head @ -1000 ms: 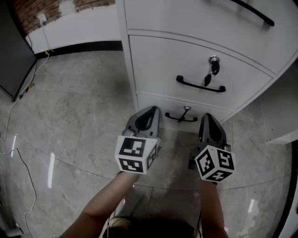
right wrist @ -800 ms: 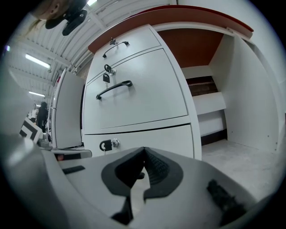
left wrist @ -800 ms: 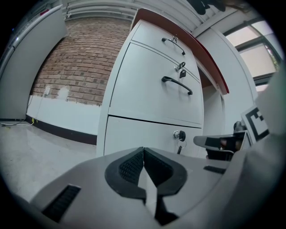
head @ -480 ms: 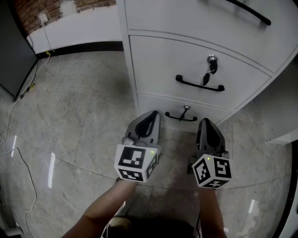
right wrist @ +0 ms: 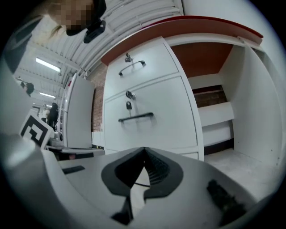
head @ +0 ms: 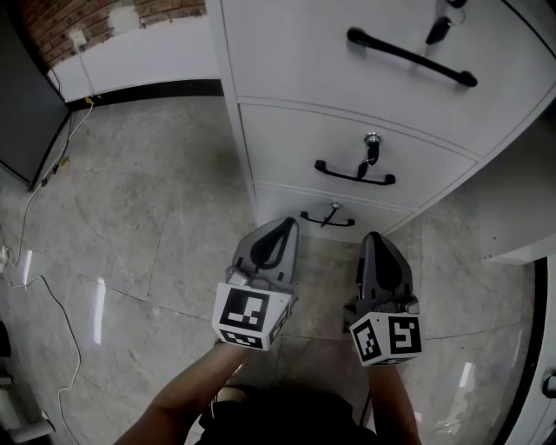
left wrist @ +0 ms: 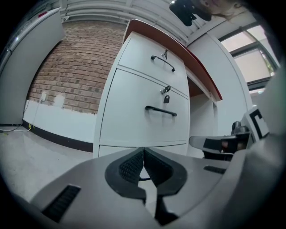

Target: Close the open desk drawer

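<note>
A white desk cabinet (head: 261, 148) holds three stacked drawers with black handles: top (head: 408, 56), middle (head: 354, 174) and bottom (head: 327, 219). Keys hang in the locks. From the left gripper view the drawer fronts (left wrist: 143, 120) look flush with one another. My left gripper (head: 283, 226) hovers over the floor just before the bottom drawer, shut and empty. My right gripper (head: 372, 238) is beside it, also shut with nothing held. Neither touches the cabinet. The shut jaws show in the left gripper view (left wrist: 143, 151) and the right gripper view (right wrist: 144, 151).
Grey tiled floor (head: 139, 226) spreads to the left. A dark panel (head: 22, 104) and cables (head: 48, 165) lie at the far left by the brick wall (head: 52, 17). To the cabinet's right is the desk's knee space (right wrist: 214, 112), topped by the red-edged desktop (right wrist: 201, 24).
Both grippers have drawn back from the bottom drawer toward the person. The head view has risen, so the top drawer's handle now shows.
</note>
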Action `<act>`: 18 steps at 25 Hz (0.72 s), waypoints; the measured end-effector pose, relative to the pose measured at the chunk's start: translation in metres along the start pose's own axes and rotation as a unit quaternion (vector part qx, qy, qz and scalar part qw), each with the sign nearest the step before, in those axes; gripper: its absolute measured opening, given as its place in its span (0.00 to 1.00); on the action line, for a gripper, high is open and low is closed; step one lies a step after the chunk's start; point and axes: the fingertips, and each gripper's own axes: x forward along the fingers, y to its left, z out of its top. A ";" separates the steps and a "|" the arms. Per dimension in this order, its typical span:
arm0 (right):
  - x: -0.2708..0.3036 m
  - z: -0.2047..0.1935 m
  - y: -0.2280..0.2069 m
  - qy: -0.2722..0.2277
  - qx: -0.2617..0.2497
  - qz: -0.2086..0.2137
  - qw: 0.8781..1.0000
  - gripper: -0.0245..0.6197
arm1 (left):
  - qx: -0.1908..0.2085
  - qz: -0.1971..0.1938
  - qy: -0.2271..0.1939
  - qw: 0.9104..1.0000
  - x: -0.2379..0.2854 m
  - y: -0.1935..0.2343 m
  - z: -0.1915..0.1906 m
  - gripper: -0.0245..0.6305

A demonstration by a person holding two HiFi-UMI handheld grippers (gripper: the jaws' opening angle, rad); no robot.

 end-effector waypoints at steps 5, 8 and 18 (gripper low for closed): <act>-0.018 0.056 0.004 -0.003 -0.005 0.001 1.000 0.05 | 0.008 -0.009 0.000 1.000 -0.015 -0.024 0.050 0.05; -0.029 0.091 0.005 -0.005 0.001 0.005 1.000 0.05 | 0.009 -0.016 0.001 1.000 -0.020 -0.041 0.084 0.05; -0.071 0.202 0.033 0.022 0.035 -0.027 0.999 0.05 | -0.056 -0.055 0.009 0.997 -0.071 -0.079 0.206 0.05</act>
